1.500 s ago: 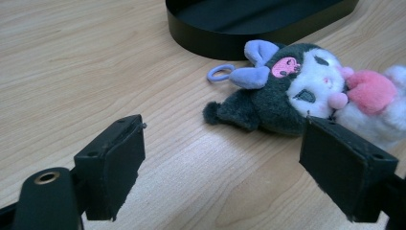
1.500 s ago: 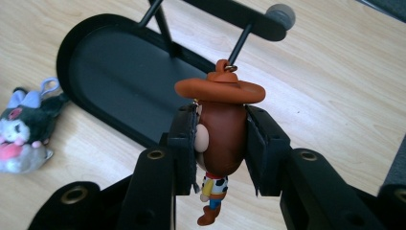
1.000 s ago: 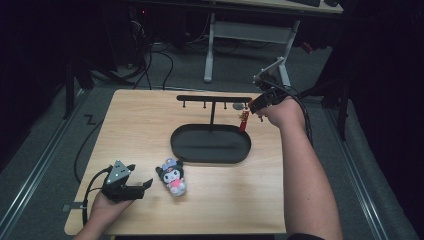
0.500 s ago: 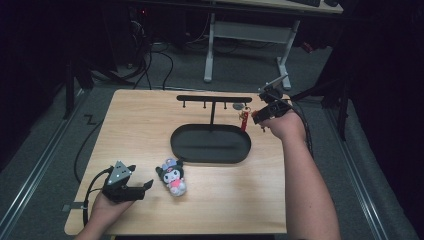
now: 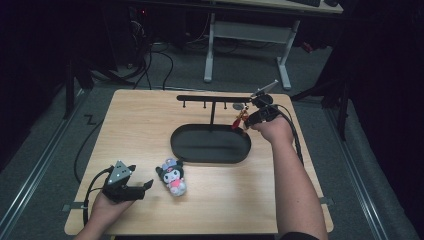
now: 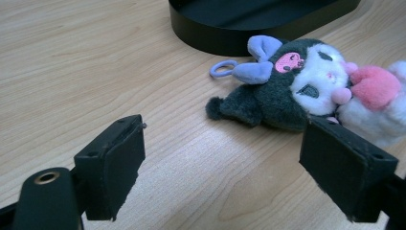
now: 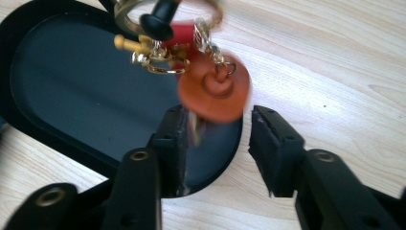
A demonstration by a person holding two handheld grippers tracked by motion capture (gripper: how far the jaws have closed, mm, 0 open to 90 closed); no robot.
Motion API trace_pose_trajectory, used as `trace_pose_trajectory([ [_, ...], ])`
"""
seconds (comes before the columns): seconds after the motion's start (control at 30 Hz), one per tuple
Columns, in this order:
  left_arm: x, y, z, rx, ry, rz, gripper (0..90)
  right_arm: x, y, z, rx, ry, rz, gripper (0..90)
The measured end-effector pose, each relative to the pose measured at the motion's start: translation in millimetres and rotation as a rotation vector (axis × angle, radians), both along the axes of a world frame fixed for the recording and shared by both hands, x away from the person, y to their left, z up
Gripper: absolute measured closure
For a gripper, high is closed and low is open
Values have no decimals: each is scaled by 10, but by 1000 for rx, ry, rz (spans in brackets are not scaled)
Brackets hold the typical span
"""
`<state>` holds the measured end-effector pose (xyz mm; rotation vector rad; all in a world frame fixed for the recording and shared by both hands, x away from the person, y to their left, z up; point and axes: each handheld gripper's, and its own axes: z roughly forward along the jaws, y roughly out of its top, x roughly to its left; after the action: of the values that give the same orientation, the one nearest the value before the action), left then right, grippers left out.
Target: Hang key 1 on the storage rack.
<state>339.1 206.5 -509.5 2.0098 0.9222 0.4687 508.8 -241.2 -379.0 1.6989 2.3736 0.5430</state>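
Near the front left corner of the table (image 5: 135, 115), the left gripper (image 5: 142, 187) rests low with its jaws spread wide and nothing between them. Just to its right lies the plush toy (image 5: 173, 178), on its back, long axis running front to back, head toward the black oval tray (image 5: 210, 156) at the table's middle. From the tray rises the black hook rack (image 5: 212, 98), its bar running left to right. At the bar's right end hangs the keychain (image 5: 241, 119), dangling straight down, its round orange tag (image 7: 214, 88) lowest. The right gripper (image 7: 216, 139) sits just below that tag; its jaws have just been opening, and the tag hangs free above the gap.
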Motion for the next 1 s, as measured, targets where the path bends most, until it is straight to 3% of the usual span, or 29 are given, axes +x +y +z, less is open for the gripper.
trace_pose_trajectory([
  [0.27,7,-2,10,-8,1,-3,162,-99,-23,33,6,-27,-15,537],
  [0.47,6,-12,22,-24,13,-16,180,-314,-73,19,8,-58,-22,499],
  [0.63,25,-20,31,-54,23,-30,256,-630,-117,-39,13,-122,-28,482],
  [0.73,21,-39,27,-43,25,-40,320,-860,-168,-121,-1,-170,-10,488],
  [0.83,2,-52,5,-30,25,-44,384,-1108,-266,-255,14,-209,-3,564],
  [1.0,-6,-48,-1,-19,17,-23,523,-1551,-343,-584,43,-282,28,603],
])
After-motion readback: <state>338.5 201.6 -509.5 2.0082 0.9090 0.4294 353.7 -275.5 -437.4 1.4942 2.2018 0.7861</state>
